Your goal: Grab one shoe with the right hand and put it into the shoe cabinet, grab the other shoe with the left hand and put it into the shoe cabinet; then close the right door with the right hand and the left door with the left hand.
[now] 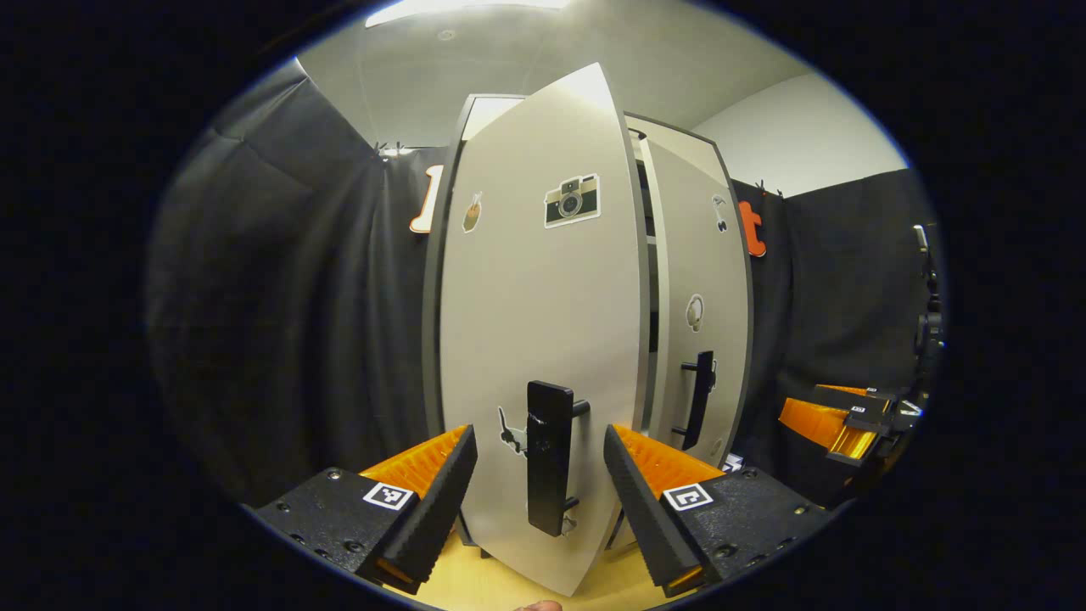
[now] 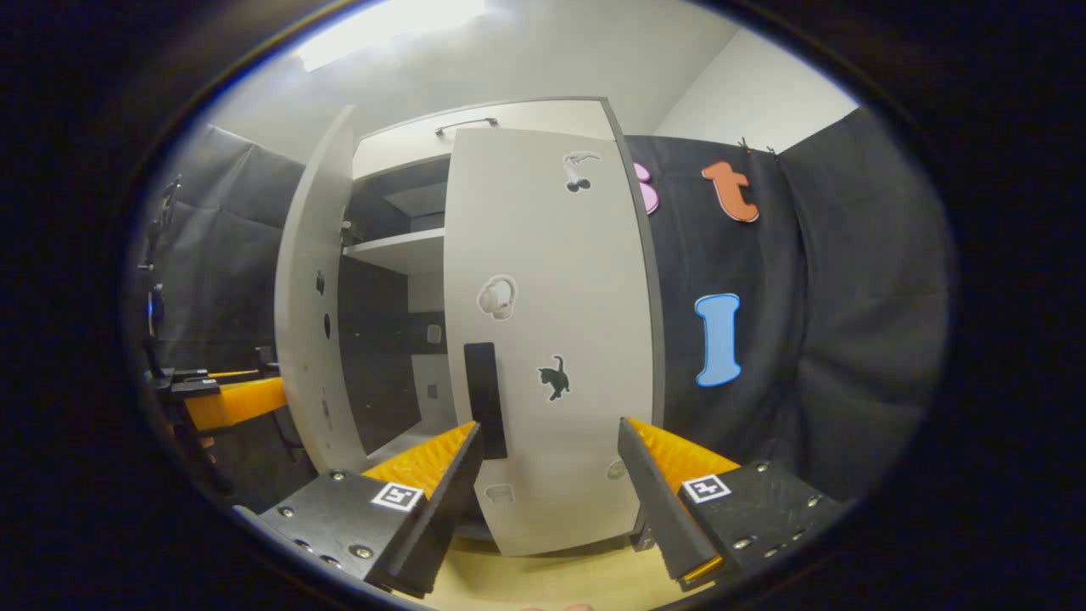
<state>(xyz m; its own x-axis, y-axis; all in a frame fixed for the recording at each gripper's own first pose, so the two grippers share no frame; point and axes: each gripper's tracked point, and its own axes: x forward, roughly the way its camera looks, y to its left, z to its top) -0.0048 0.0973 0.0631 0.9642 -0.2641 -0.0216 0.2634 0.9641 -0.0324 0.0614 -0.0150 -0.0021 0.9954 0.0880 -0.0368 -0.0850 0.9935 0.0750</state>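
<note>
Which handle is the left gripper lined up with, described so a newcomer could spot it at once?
Start at the tall pale shoe cabinet against the black cloth. Its left door stands ajar and carries a camera sticker. Low on that door is a black vertical bar handle, between the open left gripper fingers; the right door's handle is farther off, beyond the gap.

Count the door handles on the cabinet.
2. One handle is on the left door, between the left hand-held gripper fingers; the other handle is on the right door. A top rail may be another.
</note>
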